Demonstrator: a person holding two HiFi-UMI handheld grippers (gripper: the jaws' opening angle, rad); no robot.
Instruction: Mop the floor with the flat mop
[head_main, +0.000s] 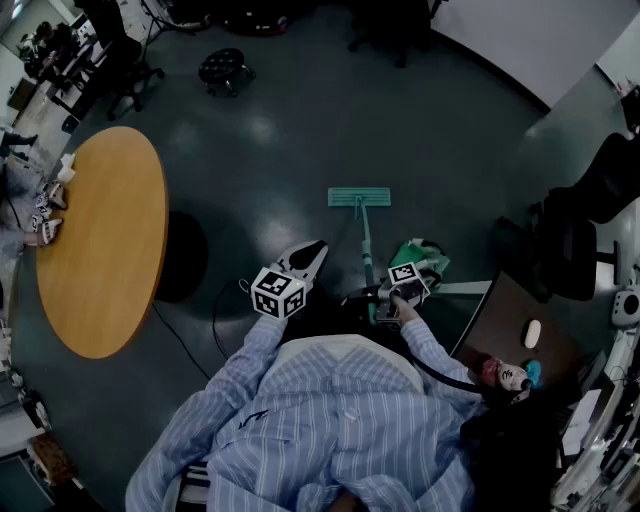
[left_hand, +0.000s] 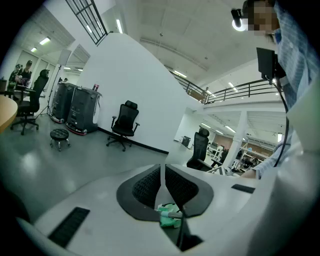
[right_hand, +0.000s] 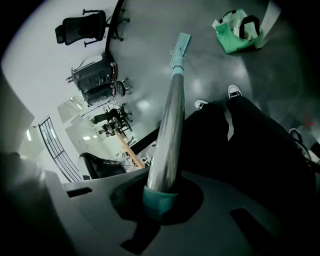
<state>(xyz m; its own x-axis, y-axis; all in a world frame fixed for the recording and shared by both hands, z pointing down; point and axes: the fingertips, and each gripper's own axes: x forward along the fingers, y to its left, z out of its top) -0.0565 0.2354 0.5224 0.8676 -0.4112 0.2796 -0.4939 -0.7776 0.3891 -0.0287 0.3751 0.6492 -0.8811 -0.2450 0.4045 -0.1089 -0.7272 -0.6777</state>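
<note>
The flat mop (head_main: 365, 243) stands out at twelve o'clock from the person, its pale green head (head_main: 359, 197) lying flat on the dark floor (head_main: 300, 130) and its metal handle (right_hand: 169, 125) slanting back toward the body. The right gripper (head_main: 405, 283) is clamped on the very top of that handle, at the teal collar (right_hand: 159, 199). The left gripper (head_main: 303, 262) hangs free at about eleven o'clock, its jaws drawn together to a thin slit with nothing between them. One clamp so far up a smooth round tube looks like a weak hold. On a hard push the handle could turn or slide in the jaws, and the head would tip onto an edge and skip instead of wiping. Bringing the free gripper onto the shaft lower down would probably steady it. A green bag (head_main: 420, 256) sits just beside the handle at about two o'clock, so a stroke that way could catch or drag it. The desk (head_main: 505, 320) at three o'clock limits the swing there. A black cable (head_main: 222, 320) loops on the floor near the feet at about nine o'clock and could snag the head on a pull back.
</note>
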